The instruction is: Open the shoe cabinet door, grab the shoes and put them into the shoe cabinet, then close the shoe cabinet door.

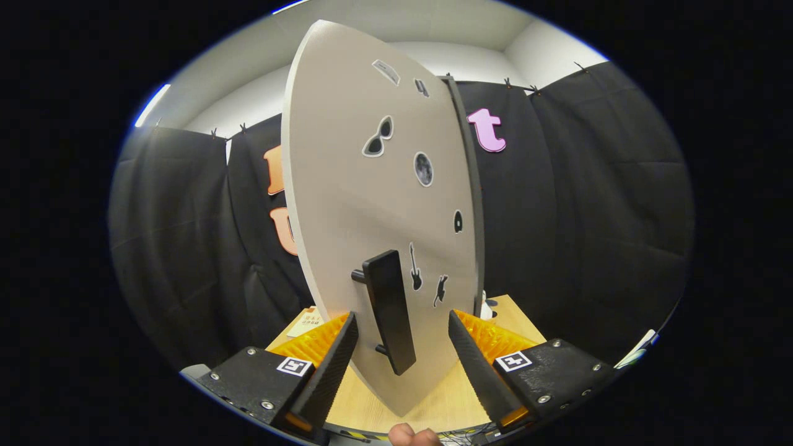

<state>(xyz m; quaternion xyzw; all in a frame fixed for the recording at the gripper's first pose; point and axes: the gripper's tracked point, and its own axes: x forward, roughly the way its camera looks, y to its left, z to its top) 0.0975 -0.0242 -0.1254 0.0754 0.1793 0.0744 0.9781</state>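
Shoe cabinet door (pixel 365 210) swung out, seen nearly edge-on, dotted with small stickers (pixel 378 137) of sunglasses, a moon, a guitar. Dark bar handle (pixel 389 310) standing upright on the door face, straight ahead at 12 o'clock from the gripper (pixel 403 344). Fingers spread wide, 1 at 10 o'clock of the handle and 1 at 2 o'clock, neither touching it; handle sitting in the gap between them, untouched as far as can be told. Dark cabinet edge (pixel 468 186) visible just behind the door at 1 o'clock. Wooden tabletop (pixel 446 396) under the door and fingers, with a slip of paper (pixel 305 322) at 10 o'clock beyond the left finger. Something small and pale (pixel 488 306) on the table at 1 o'clock, too hidden to identify. Fingertip of a hand (pixel 412 437) at 6 o'clock, below the gripper.

Judged progress: an early or a late step, hard to say which. Door open or partly open, cabinet interior hidden behind it, so no telling whether shoes are inside. Likely remaining at least: swinging the door shut; possibly also fetching and stowing the shoes.
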